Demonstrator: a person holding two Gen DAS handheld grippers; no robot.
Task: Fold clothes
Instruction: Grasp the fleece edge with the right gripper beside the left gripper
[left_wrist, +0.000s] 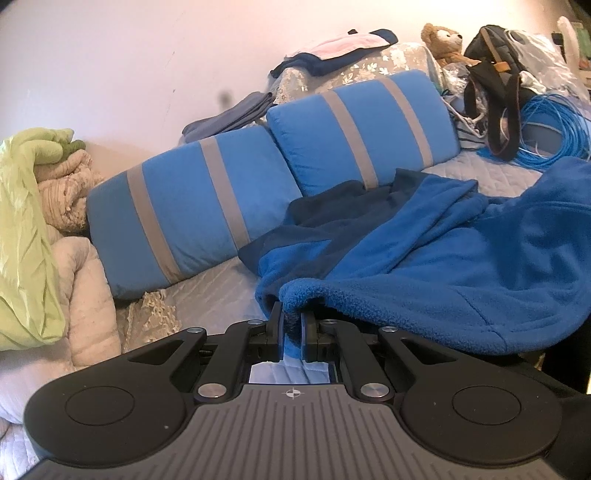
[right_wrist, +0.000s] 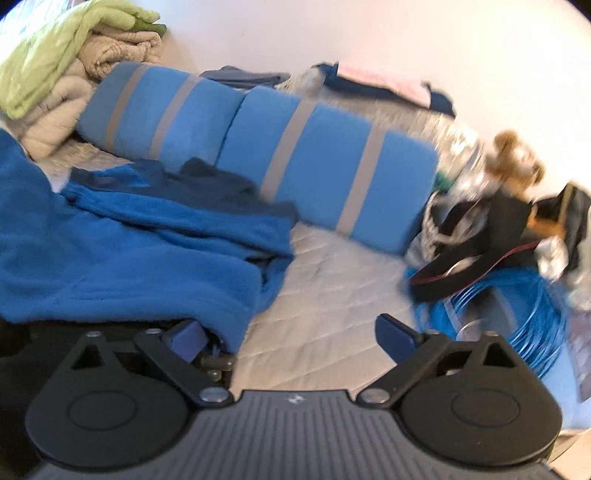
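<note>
1. Fleece (left_wrist: 424, 266) lies crumpled on the bed (left_wrist: 221, 291), spreading ahead and to the right of the left tool (left_wrist: 291, 321).
2. Left tool: jaws nearly closed, pinching a fleece edge, likely a corner grip to lift and spread it.
3. Right tool (right_wrist: 291, 338): jaws wide apart, holding nothing; fleece (right_wrist: 129, 266) touches its left finger, bare bed ahead. Probably lining up for a second grab.
4. Pillows (left_wrist: 258, 184) sit beyond the fleece, limiting spreading room.

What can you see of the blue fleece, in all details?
The fleece is a bright blue, fuzzy garment with darker navy parts. It lies crumpled and unfolded on the quilted bed, its far end against the striped pillows. The left gripper is shut on one edge; the open right gripper is beside another edge.
</note>
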